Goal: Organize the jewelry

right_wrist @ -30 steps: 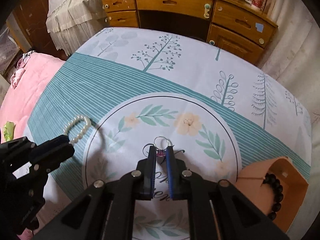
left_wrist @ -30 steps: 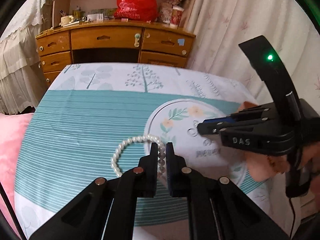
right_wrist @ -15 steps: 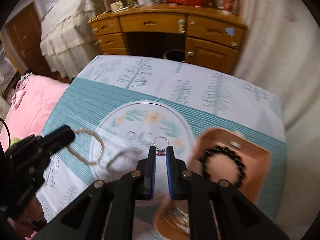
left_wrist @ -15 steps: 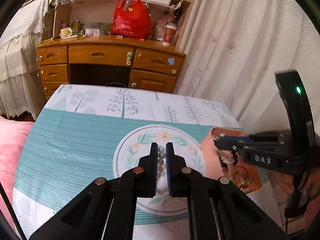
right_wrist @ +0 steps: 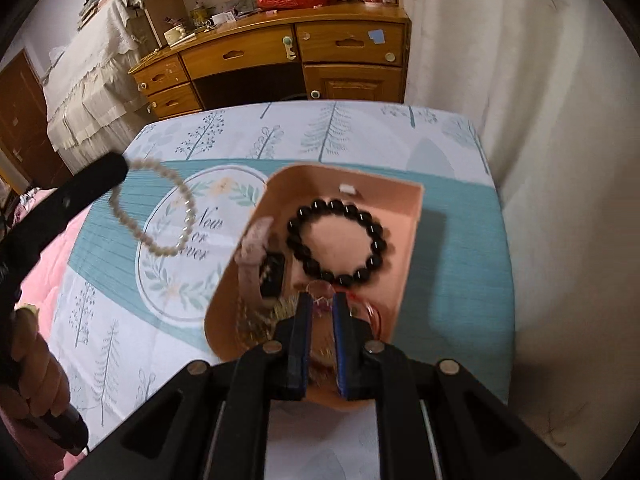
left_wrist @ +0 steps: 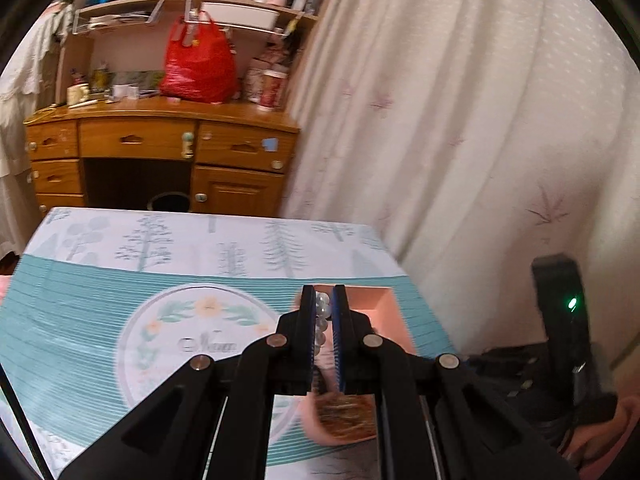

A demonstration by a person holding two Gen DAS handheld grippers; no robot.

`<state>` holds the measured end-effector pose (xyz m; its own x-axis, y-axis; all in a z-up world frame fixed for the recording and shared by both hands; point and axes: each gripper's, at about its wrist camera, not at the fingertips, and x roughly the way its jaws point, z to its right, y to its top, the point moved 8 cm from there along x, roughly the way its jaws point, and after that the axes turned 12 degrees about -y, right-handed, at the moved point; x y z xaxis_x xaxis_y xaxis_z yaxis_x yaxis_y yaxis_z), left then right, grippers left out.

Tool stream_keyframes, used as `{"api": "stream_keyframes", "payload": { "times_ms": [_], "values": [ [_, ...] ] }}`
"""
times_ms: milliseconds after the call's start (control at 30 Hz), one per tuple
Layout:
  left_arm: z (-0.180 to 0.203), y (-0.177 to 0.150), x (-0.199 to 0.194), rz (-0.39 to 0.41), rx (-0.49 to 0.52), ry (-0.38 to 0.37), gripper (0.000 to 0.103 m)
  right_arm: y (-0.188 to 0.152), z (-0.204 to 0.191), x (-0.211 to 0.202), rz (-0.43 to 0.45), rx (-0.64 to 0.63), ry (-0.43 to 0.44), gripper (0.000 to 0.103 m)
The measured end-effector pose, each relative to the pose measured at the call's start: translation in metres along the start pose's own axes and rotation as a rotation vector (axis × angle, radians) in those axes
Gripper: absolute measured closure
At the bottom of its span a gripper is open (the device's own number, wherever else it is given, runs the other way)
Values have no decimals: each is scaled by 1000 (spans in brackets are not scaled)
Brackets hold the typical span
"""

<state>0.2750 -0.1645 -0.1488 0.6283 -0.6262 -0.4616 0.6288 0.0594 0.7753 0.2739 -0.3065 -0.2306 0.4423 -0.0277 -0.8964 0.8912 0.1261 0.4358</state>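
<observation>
My left gripper (left_wrist: 322, 294) is shut on a white pearl bracelet (left_wrist: 321, 316). In the right wrist view the bracelet (right_wrist: 160, 216) hangs from the left gripper (right_wrist: 116, 168) in the air, left of the peach tray (right_wrist: 412, 224). My right gripper (right_wrist: 322, 300) is shut on a small ring with a purple stone (right_wrist: 320, 292) and holds it just above the tray's near part. The tray holds a black bead bracelet (right_wrist: 338, 240), a pink-strapped watch (right_wrist: 260, 264) and gold chains (right_wrist: 256, 324).
The table has a teal and white tree-print cloth (right_wrist: 460, 240) with a round floral print (right_wrist: 180, 248). A wooden desk (right_wrist: 280, 60) stands beyond the table. A curtain (left_wrist: 460, 120) hangs close on the right. A pink bed (right_wrist: 48, 256) lies to the left.
Both grippers have lifted and moved right toward the tray. The pearl bracelet has left the cloth and hangs in the air. The ring is now over the tray.
</observation>
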Motion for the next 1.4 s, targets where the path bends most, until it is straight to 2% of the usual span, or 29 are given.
{"api": "stream_keyframes", "payload": {
  "times_ms": [100, 233, 267, 300, 333, 400, 467, 567, 667, 733, 767, 800, 867, 933, 1033, 1100, 1167, 1233, 1300, 1400],
  "values": [
    [22, -3, 12, -27, 21, -53, 98, -15, 9, -3, -19, 24, 1, 87],
    [40, -16, 24, -78, 58, -75, 97, -33, 17, -12, -11, 57, 20, 84],
    [44, -21, 26, -100, 60, -82, 94, -36, 19, -13, -12, 63, 18, 79],
    [45, -26, 28, -120, 57, -79, 79, -40, 21, -14, -12, 71, 14, 73],
    [44, -31, 29, -137, 51, -72, 70, -46, 24, -15, -15, 84, 10, 70],
    [43, -40, 28, -163, 38, -63, 37, -53, 27, -17, -22, 107, 8, 63],
    [39, -48, 22, -181, 31, -42, 27, -61, 29, -20, -30, 136, -4, 60],
    [32, -63, 11, -234, 27, -33, 22, -70, 31, -25, -38, 168, -20, 53],
    [18, -90, -9, -365, -31, 15, 22, -91, 24, -37, -48, 252, -25, 52],
    [11, -104, -27, -430, -83, 34, 22, -111, 14, -52, -50, 343, 12, 52],
    [8, -112, -41, -463, -117, 41, 22, -121, 8, -58, -52, 382, 32, 47],
    [6, -121, -58, -498, -145, 46, 22, -133, -1, -66, -64, 419, 57, 36],
    [2, -135, -85, -572, -172, 61, 22, -159, -22, -78, -133, 456, 108, 23],
    [-4, -143, -115, -630, -174, 92, 22, -177, -32, -90, -205, 455, 85, 22],
    [-8, -135, -149, -606, -130, 172, 22, -187, -36, -117, -205, 474, 16, 19],
    [-6, -122, -173, -557, -92, 245, 20, -185, -40, -134, -194, 458, -1, 12],
    [4, -109, -186, -511, -87, 268, 19, -179, -42, -147, -192, 422, -27, 9],
    [16, -98, -195, -451, -92, 275, 17, -170, -40, -158, -166, 395, -32, 7],
    [29, -89, -194, -406, -85, 298, 13, -161, -39, -169, -123, 355, 3, 7],
    [46, -86, -190, -391, -81, 359, 13, -151, -37, -180, -101, 267, 4, 7]
  ]
}}
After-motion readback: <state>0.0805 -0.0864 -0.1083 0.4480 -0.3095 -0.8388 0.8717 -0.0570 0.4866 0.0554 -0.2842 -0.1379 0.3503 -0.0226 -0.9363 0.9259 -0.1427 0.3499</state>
